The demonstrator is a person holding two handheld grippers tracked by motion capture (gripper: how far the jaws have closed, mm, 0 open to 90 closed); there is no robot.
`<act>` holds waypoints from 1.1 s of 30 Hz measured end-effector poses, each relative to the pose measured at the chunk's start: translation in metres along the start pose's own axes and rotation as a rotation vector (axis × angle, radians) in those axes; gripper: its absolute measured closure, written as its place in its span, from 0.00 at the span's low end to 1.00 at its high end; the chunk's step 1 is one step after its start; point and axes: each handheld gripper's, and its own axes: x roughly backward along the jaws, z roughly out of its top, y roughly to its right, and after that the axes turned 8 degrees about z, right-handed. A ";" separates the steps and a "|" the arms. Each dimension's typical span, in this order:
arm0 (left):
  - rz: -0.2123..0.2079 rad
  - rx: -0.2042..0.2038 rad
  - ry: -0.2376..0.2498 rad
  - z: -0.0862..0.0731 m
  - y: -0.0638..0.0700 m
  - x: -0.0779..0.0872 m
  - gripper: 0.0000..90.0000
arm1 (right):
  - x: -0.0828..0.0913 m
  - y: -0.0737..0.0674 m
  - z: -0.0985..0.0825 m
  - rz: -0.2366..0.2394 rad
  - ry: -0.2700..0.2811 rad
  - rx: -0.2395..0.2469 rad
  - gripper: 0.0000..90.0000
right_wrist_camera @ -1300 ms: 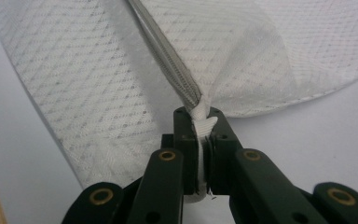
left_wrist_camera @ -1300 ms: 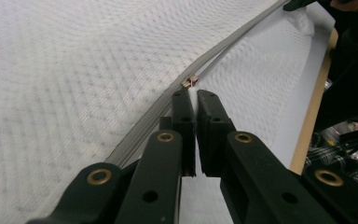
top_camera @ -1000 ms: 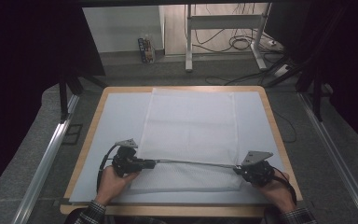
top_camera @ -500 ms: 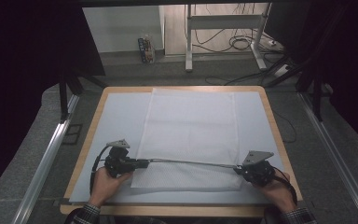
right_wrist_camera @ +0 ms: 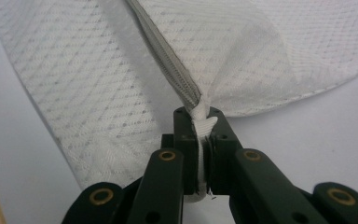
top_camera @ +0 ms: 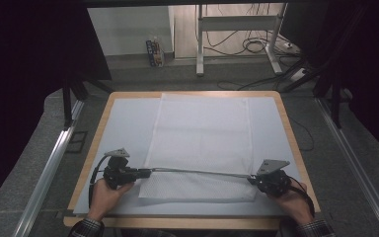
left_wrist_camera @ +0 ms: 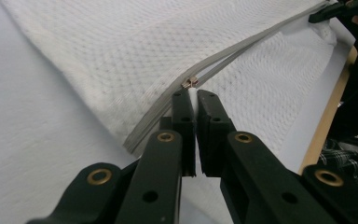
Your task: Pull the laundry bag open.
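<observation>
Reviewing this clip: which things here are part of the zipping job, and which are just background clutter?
In use:
mesh bag
zipper
zipper pull
left gripper
right gripper

Lying about:
table, merely underneath
cables on the floor
small box on the floor

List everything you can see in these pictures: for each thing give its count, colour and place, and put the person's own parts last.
mesh zipper bag: 1, white, flat on the table's middle
zipper: 1, grey, stretched taut across the bag's near end
zipper slider: 1, metal, just beyond the left gripper's tips
table: 1, pale top with a wooden edge
metal frame: 1, light, on the floor beyond the table
cables: several, dark, on the floor by that frame
left gripper: 1, black, at the zipper's left end
right gripper: 1, black, clamping the zipper's right end
hands: 2, near edge
</observation>
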 end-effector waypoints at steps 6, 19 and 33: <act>-0.001 0.007 0.006 -0.002 -0.002 0.003 0.97 | 0.000 0.000 0.000 0.006 0.000 -0.002 0.94; 0.041 0.044 0.026 -0.011 -0.014 0.017 0.97 | 0.000 0.001 -0.001 0.005 -0.003 -0.007 0.94; 0.056 0.067 0.040 -0.017 -0.020 0.026 0.97 | 0.001 0.002 -0.002 0.014 -0.003 -0.011 0.94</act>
